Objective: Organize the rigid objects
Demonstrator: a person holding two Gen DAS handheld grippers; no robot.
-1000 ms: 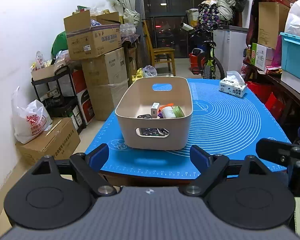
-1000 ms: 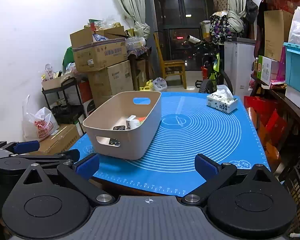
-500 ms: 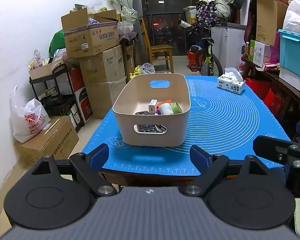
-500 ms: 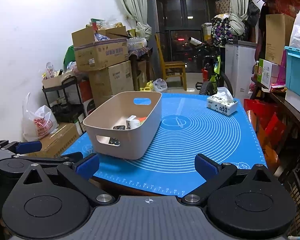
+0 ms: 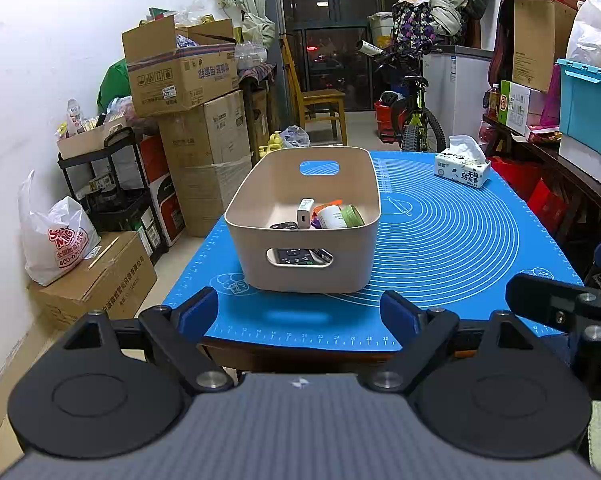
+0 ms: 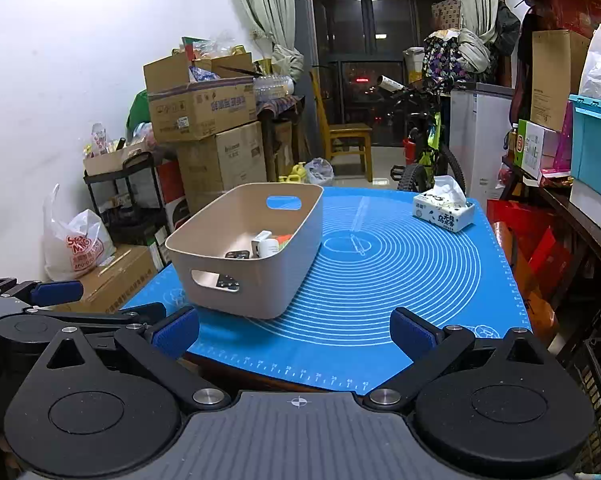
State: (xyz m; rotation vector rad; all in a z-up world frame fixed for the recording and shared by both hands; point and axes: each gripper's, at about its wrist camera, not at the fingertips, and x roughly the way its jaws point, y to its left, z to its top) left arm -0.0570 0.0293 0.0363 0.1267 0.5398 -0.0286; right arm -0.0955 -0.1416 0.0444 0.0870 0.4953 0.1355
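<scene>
You have a beige bin (image 5: pixel 308 276) on a bright blue mat (image 5: pixel 452 248) printed with white concentric rings and ruler ticks along its edge. Inside the bin you can see a white charger (image 5: pixel 305 213), a white bottle (image 5: pixel 329 217) with a green cap (image 5: pixel 351 216), something orange (image 5: pixel 332 203) behind them and a dark remote (image 5: pixel 296 257) showing through the handle slot. Your tissue box (image 5: pixel 461 171) is white and blue with dark print. Both grippers carry blue pads (image 5: pixel 198 314) on black arms. The cartons (image 5: pixel 180 76) are brown, the bag (image 5: pixel 58 242) white with red lettering.
</scene>
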